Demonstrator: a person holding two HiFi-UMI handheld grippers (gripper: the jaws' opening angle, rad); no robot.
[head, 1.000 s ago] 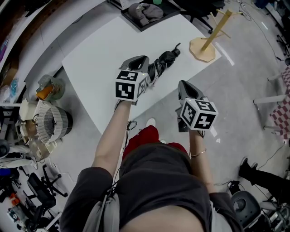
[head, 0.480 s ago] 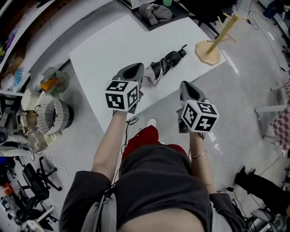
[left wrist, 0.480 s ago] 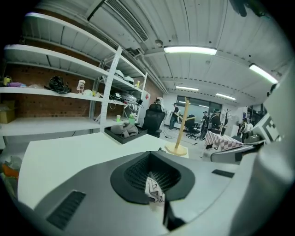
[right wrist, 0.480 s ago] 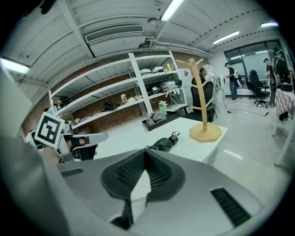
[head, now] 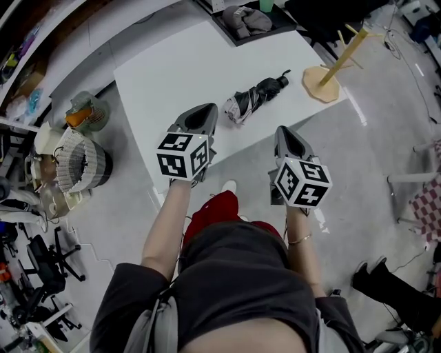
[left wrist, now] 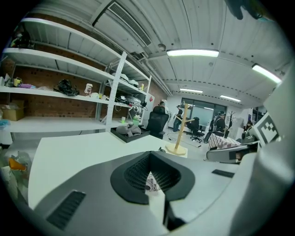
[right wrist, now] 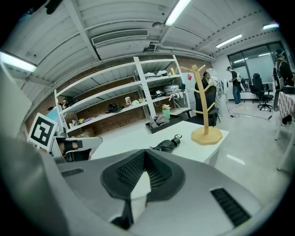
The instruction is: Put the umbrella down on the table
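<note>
The folded umbrella [head: 256, 98] is laid on the table [head: 172, 76] ahead of the left gripper [head: 206, 109] and right gripper [head: 281, 129], both shut and empty. Nothing more seems needed.

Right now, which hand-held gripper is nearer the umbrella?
The left hand-held gripper: its tip is over the table beside the umbrella; the right hand-held gripper sits farther off at the table's edge.

A wooden peg stand [head: 322, 84] stands near a black tray [head: 239, 38] holding grey cloth [head: 248, 19].
</note>
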